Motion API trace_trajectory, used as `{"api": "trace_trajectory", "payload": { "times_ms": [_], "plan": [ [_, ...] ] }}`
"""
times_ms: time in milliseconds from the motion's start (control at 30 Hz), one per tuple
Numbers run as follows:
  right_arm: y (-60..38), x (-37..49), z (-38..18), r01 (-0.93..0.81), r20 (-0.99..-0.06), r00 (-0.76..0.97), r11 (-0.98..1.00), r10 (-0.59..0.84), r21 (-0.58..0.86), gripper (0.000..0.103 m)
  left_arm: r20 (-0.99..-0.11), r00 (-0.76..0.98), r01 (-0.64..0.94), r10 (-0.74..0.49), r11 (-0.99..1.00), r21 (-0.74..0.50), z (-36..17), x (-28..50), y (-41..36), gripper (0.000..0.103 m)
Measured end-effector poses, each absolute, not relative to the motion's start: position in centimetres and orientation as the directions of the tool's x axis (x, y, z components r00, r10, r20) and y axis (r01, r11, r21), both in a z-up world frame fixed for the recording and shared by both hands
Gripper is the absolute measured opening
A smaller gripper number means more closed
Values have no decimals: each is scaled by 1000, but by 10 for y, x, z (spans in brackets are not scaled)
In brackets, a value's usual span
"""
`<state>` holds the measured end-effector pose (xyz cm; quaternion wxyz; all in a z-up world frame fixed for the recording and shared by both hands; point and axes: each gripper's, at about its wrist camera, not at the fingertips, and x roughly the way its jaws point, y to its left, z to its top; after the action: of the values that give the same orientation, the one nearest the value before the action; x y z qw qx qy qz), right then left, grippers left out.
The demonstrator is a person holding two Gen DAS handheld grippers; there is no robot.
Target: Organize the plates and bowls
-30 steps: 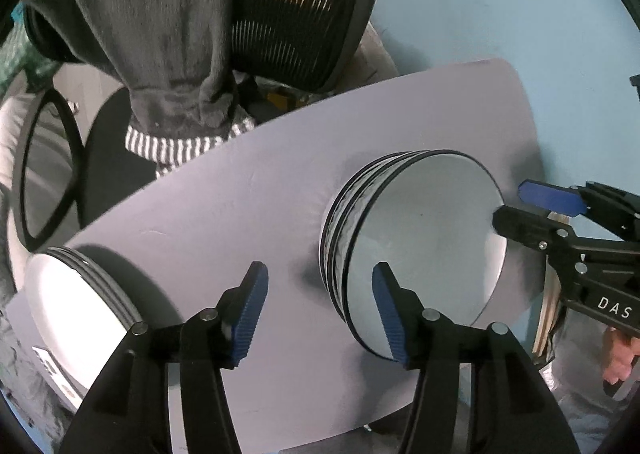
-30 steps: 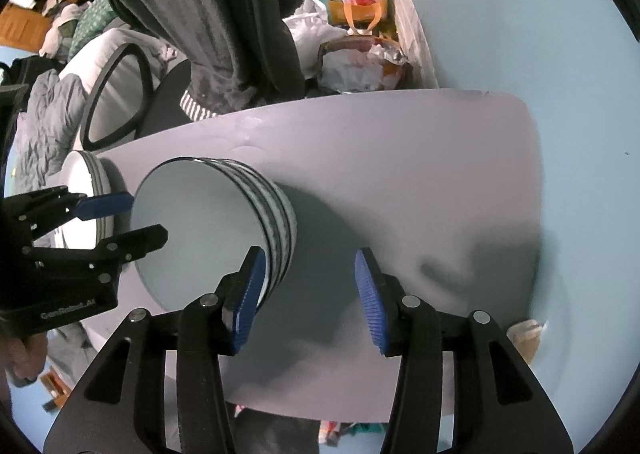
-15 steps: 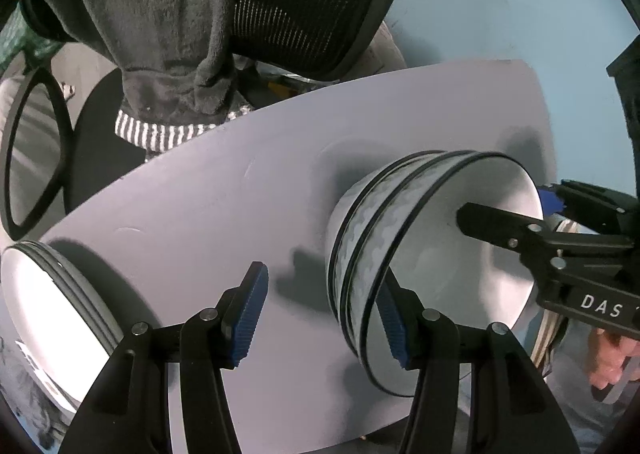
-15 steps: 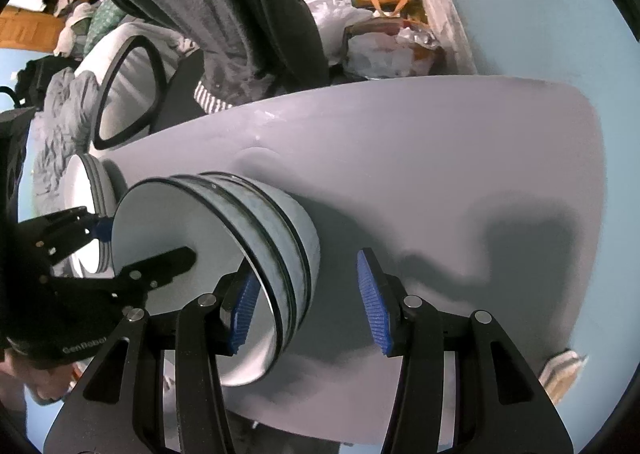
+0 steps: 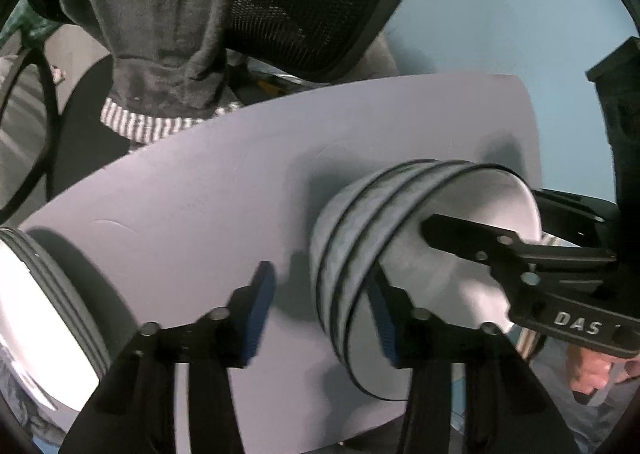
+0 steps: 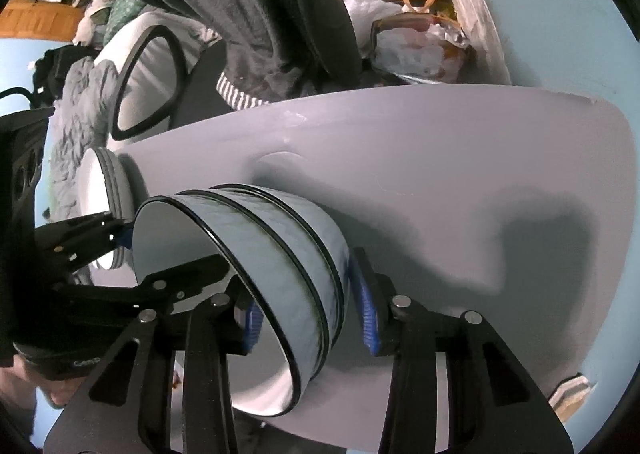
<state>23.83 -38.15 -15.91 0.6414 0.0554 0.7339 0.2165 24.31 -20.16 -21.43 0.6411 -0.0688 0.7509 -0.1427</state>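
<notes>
Right now the stack of three nested bowls (image 5: 360, 254) sits mid-tabletop (image 5: 200, 205), its wall caught between both pairs of jaws. The left hand-held gripper (image 5: 320, 314) and the right hand-held gripper (image 6: 308, 318) are each closing across opposite rims, half-wide. A plate stack (image 5: 40, 314) rests near the left edge, well apart.

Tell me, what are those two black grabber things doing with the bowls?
A person holds a grabber in each hand. Both reach for the stack of bowls on the grey table. The right gripper has its jaws on either side of the stack's rim, closing. The left gripper straddles the opposite rim, its jaws closing too. A stack of plates sits at the table's edge.
</notes>
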Motion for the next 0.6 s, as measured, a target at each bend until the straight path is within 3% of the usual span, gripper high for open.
{"api": "trace_trajectory", "payload": {
  "times_ms": [100, 600],
  "plan": [
    [-378, 237, -158, -218, -926, -168, 903, 339, 370, 38, -932, -176, 72, -317, 940, -334, -213, 241, -202, 29],
    [-342, 201, -161, -259, -932, -184, 899, 312, 352, 37, -963, -137, 89, -234, 965, -247, -203, 198, -173, 29]
  ]
}}
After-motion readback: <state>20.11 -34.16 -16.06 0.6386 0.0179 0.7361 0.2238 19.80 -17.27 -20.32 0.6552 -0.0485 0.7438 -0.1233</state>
